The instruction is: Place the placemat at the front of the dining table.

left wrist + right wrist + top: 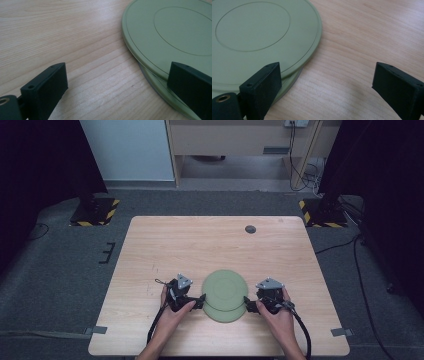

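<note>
Partly hidden: lower plate (160, 83) beneath top plate (172, 32).

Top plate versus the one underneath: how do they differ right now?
The top plate shows its whole face, with a ringed centre; the bottom plate shows as a crescent at the near edge. The top plate sits shifted away from the person, while the bottom plate pokes out nearer them. Both are green, round and lie flat on the table.

Bare table (210, 240) lies open beyond the stacked green plates (225, 292), which sit between both grippers' spread jaws
</note>
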Available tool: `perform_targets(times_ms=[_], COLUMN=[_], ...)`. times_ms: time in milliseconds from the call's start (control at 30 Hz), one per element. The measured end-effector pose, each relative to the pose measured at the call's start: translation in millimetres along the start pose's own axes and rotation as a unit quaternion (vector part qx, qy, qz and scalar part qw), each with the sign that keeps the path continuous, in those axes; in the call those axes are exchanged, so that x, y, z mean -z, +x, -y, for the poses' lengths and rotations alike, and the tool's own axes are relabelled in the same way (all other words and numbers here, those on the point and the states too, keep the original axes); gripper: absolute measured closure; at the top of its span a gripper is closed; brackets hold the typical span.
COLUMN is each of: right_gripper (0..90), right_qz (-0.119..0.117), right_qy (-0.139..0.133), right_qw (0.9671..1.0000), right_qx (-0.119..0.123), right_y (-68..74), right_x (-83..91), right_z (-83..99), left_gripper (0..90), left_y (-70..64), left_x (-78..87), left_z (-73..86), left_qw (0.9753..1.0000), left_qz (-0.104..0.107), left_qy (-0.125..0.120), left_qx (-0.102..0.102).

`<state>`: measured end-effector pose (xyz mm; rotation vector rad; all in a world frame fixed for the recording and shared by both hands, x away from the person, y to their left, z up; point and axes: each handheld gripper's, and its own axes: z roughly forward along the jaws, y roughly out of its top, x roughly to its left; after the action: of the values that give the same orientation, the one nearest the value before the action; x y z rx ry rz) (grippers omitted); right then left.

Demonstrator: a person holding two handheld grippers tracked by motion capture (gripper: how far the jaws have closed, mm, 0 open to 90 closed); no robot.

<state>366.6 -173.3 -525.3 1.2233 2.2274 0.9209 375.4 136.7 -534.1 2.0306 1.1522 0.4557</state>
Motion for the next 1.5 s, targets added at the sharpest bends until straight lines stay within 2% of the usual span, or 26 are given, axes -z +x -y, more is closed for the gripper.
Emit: perform_targets(times_ms=[67,233,400,600,700,900,1300,1500], right_gripper=[8.2,6.7,5.3,6.1,7.6,7.7,5.0,5.6], right_qz=[-0.002,-0.003,0.003,0.004,0.003,-0.001,0.011,0.010], right_qy=[0.001,0.000,-0.002,-0.003,-0.001,-0.001,-0.006,-0.009], right_qw=[1.0000,1.0000,1.0000,0.9999,1.0000,1.0000,0.9999,0.9999], right_qx=[0.001,0.007,-0.002,-0.010,0.000,0.000,-0.011,-0.010], right_y=[0.7,3.5,0.2,-0.8,0.2,2.3,0.0,-1.3], right_x=[0.3,-0.8,-4.8,-6.0,-3.2,-3.2,-9.8,-10.6], right_z=[0.3,-0.1,-2.0,-2.3,-1.0,-1.0,-4.4,-4.6], left_gripper=[2.0,0.2,0.4,2.3,2.1,0.7,0.8,1.3], left_y=[-1.0,-0.1,-0.6,-0.4,-2.5,-4.3,-4.0,-3.1], left_x=[0.3,-2.1,-5.5,-5.0,-3.2,-4.3,-7.6,-7.9], left_z=[0.1,-1.3,-4.5,-4.1,-2.2,-3.1,-6.2,-6.8], left_qw=[1.0000,1.0000,0.9998,0.9999,1.0000,0.9999,0.9997,0.9997], left_qz=[-0.001,-0.006,-0.019,-0.014,-0.006,-0.012,-0.026,-0.023], left_qy=[-0.001,0.001,-0.001,-0.003,0.001,0.001,-0.002,-0.001], left_qx=[-0.003,0.003,0.007,0.008,-0.001,-0.004,-0.001,-0.002])
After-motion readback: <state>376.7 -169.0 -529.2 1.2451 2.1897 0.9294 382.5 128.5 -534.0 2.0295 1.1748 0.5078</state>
